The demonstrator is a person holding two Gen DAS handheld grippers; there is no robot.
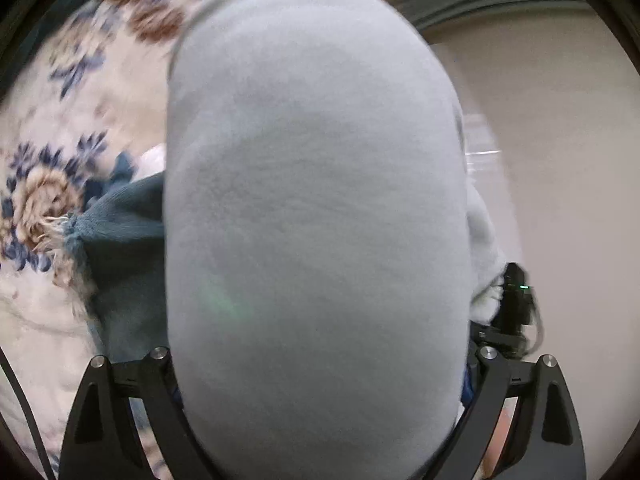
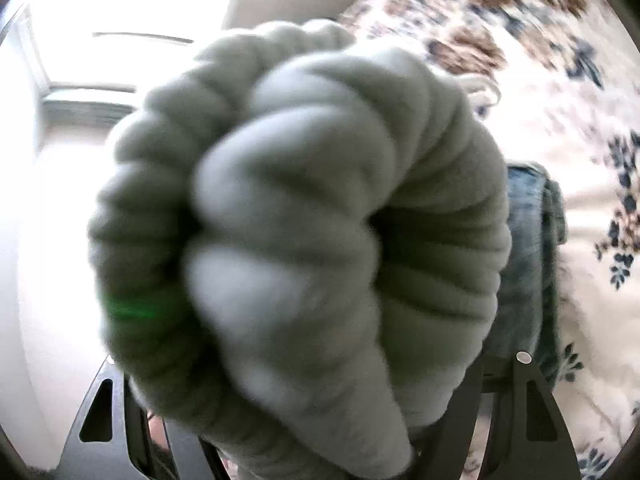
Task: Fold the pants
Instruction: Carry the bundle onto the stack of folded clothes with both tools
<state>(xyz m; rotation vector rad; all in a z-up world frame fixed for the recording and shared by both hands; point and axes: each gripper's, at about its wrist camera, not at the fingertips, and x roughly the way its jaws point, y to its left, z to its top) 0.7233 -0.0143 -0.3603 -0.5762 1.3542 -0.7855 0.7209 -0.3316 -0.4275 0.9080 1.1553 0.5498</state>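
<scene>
Pants (image 1: 316,232): pale grey, soft fleece, seen close up in both views.

Left wrist view. Item fills the middle of the frame as one smooth, broad panel of cloth, rising from between the black arms of my left claw (image 1: 320,432). Fingertips hidden behind the cloth; the cloth runs straight out from between them, so I read this claw as clamped on the pants. Behind, to the left: a dark teal cloth (image 1: 124,248) with a frayed edge, lying on a cream bedspread (image 1: 80,92) with blue and brown flowers. To the right: a plain beige wall (image 1: 560,140), and my other black tool low beside the grey cloth.

Right wrist view. Pants (image 2: 304,216) bunched into thick ribbed folds, blurred, pressed close to the lens and bulging out over my right claw (image 2: 320,452). Fingertips covered; whether they pinch the cloth I cannot tell. Right of the bunch: the teal cloth (image 2: 532,264) on the flowered bedspread (image 2: 560,120). Left: a bright window (image 2: 120,12), washed out.
</scene>
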